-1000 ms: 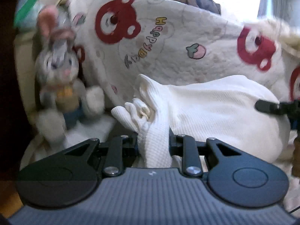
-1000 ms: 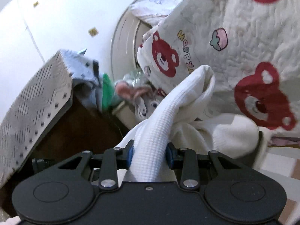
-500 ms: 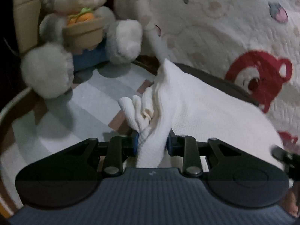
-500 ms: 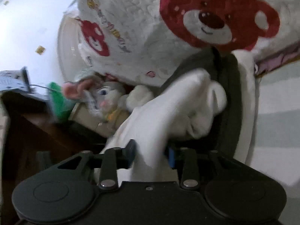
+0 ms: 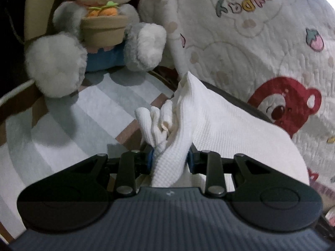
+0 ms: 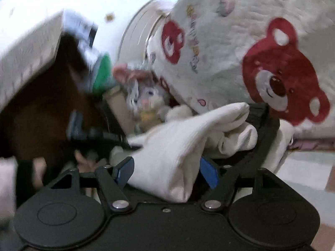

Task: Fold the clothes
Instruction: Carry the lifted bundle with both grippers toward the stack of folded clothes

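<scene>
Left gripper [image 5: 170, 160]: your jaws are pressed tight on a bunched fold of the white waffle-knit garment [image 5: 226, 133]; the cloth fills the gap between the blue pads.
Right gripper [image 6: 166, 172]: your blue pads [image 6: 123, 170] stand spread apart; the cloth lies loose between them and is not pinched.
Garment: in the right wrist view the same white garment [image 6: 180, 142] runs forward from your jaws, over something dark, toward the bear-print quilt [image 6: 261, 58].
Floor: a rug with pale and brown stripes [image 5: 69, 125] lies under the garment.
Plush rabbit [image 5: 100, 33]: it sits on the rug beside the quilt [image 5: 251, 41], apart from the cloth.
Right view: it is blurred, so small details are not clear.
</scene>
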### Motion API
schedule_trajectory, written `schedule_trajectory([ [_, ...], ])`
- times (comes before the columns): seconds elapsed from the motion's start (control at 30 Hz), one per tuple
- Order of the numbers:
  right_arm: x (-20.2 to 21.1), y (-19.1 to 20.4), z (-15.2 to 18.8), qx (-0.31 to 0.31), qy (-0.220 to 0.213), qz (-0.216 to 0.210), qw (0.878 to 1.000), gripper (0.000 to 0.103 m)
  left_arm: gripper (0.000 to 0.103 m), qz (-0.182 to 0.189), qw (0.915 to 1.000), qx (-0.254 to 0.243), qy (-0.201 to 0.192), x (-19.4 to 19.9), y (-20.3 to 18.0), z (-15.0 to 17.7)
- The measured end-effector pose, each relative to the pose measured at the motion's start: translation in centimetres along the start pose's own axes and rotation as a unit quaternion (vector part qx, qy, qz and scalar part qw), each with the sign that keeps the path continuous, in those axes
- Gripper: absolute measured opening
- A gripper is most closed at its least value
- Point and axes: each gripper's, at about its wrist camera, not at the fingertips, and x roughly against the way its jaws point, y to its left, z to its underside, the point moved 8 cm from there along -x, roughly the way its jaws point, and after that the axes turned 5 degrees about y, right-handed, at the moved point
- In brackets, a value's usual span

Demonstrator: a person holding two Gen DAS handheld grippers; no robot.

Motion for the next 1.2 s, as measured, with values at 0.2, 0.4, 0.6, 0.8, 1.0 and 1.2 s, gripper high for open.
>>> schedule_trajectory([
  [0.2, -4.6, -1.6, 0.7, -0.046, 0.062, -0.014, 0.997, 0.075, 0.029, -0.021, 0.9992, -0.028, 0.019, -0.3, -0.8, -0.6],
  [0.4, -8.7, -3.2, 0.4, -0.141, 0.124, -0.076, 0.979, 0.063, 0.023, -0.055, 0.9902, -0.1, 0.08, 0.3, -3.6, -3.1],
  [0.6, -7.6, -3.5, 1.2, -0.47, 0.162, -0.234, 0.835, 0.052, 0.036, -0.095, 0.9812, -0.121, 0.117, 1.6, -4.7, -5.7],
  [0.8, -7.1, -2.8, 4.8, -0.397, 0.198, -0.143, 0.885, 0.058, 0.036, -0.16, 0.9624, -0.167, 0.143, -1.3, -2.9, 0.5],
  [1.0, -3.1, -1.9, 3.1, -0.295, 0.164, -0.138, 0.931, 0.067, 0.036, -0.071, 0.9956, -0.02, 0.059, -0.1, 0.6, 1.0],
  [1.2, -1.2, -9.1, 1.9, -0.411, 0.078, -0.106, 0.902, 0.091, 0.036, -0.022, 0.999, 0.022, 0.033, -0.4, 2.0, 1.4],
])
